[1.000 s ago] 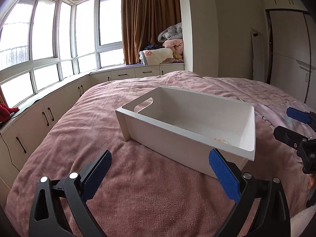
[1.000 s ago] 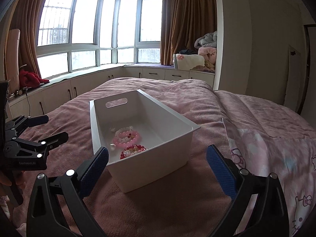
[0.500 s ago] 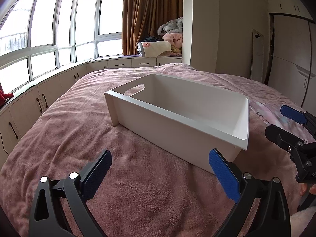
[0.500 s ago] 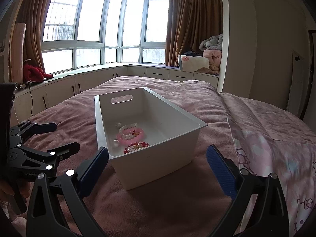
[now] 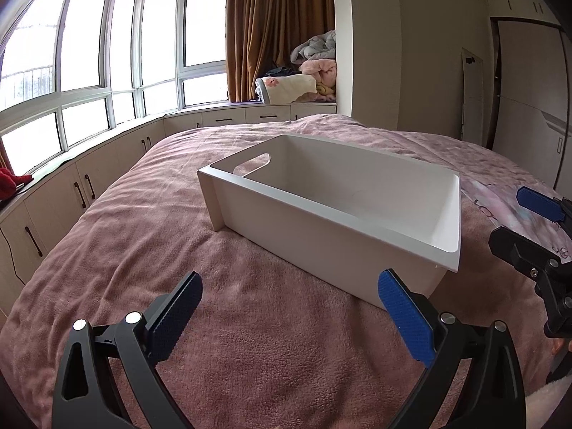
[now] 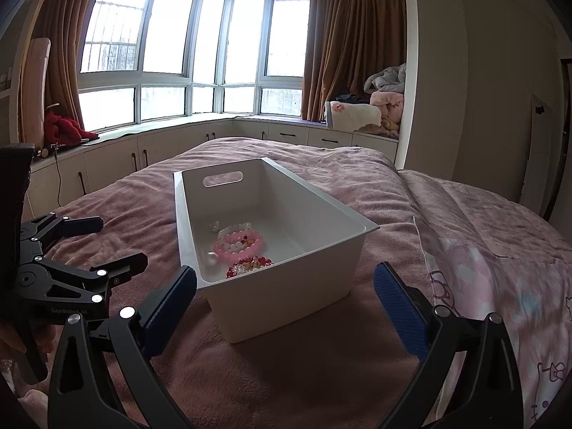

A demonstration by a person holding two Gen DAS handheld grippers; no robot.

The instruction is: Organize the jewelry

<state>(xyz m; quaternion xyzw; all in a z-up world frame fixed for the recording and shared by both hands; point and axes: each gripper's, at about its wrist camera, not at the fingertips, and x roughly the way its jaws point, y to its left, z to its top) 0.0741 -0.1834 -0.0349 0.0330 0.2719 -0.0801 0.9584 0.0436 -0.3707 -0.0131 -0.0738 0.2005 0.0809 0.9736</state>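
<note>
A white plastic bin (image 6: 321, 250) with a handle slot stands on the pink bed blanket; it also shows in the left wrist view (image 5: 321, 236). Inside lie a pink bead bracelet (image 6: 238, 246), a white bead bracelet (image 6: 234, 228), a red bead bracelet (image 6: 250, 265) and loose pearls (image 6: 212, 258). My left gripper (image 5: 289, 312) is open and empty, just short of the bin's long side. My right gripper (image 6: 286, 296) is open and empty, just short of the bin's near end. From the left wrist view the jewelry is hidden by the bin wall.
The pink blanket (image 5: 250, 339) covers the bed. A Hello Kitty quilt (image 6: 500, 286) lies on the right side. Window cabinets (image 6: 107, 164) run along the far edge, with folded bedding (image 6: 368, 114) on the sill and a red cloth (image 6: 64, 128).
Both grippers have lowered and tilted up, so the bin sits lower in view and its inside is hidden from the left wrist. Both stayed open; the jewelry has not moved.
</note>
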